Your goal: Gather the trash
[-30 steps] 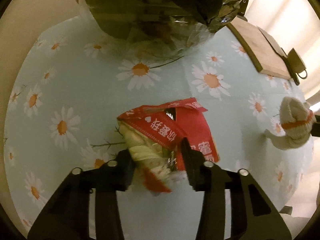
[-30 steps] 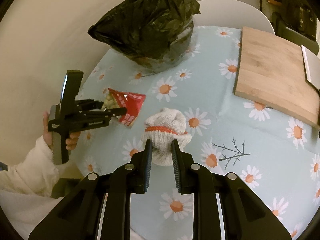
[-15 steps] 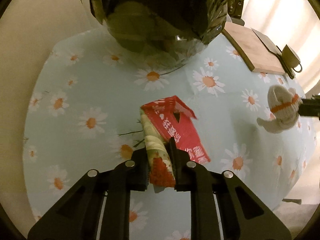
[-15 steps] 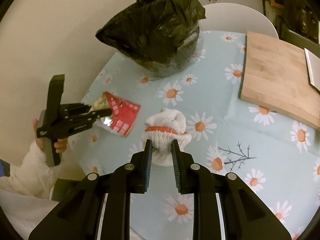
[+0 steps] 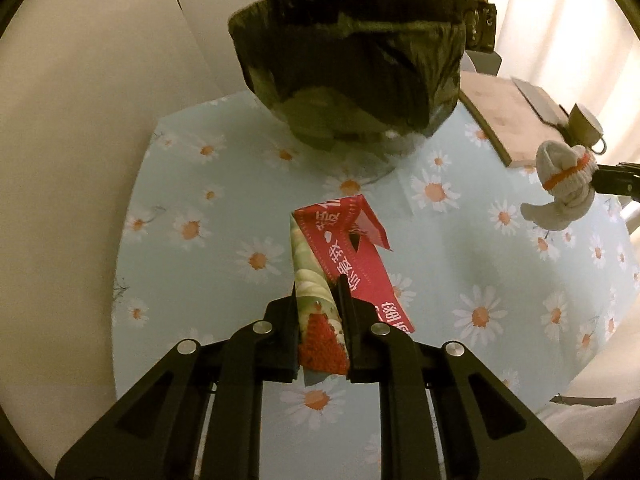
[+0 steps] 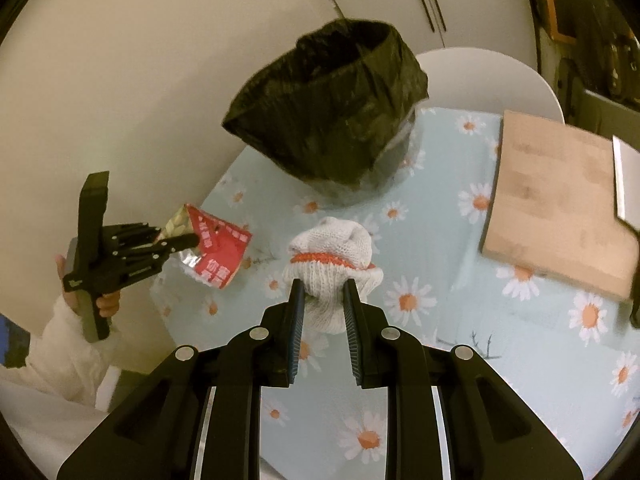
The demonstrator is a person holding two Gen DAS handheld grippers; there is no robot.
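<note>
My left gripper [image 5: 320, 292] is shut on a red snack wrapper [image 5: 340, 256] with white print and holds it in the air above the daisy tablecloth [image 5: 200, 240], short of the bin. The wrapper also shows in the right wrist view [image 6: 216, 252], in the left gripper [image 6: 188, 236]. My right gripper [image 6: 322, 290] is shut on a white knitted glove [image 6: 332, 260] with an orange band, lifted above the table; it also shows in the left wrist view [image 5: 560, 188]. A bin lined with a black trash bag [image 5: 352, 76] stands open at the far side of the table; it also shows in the right wrist view [image 6: 332, 120].
A wooden cutting board [image 6: 560, 204] lies at the right of the table, with a grey flat object [image 6: 624, 184] on its far end. A small mug [image 5: 584, 128] stands beyond the board. A white chair back [image 6: 488, 76] is behind the table. A wall is at the left.
My left gripper closed on the wrapper and lifted it off the table. Both grippers rose, so the bin now shows in full. The right gripper still holds the glove.
</note>
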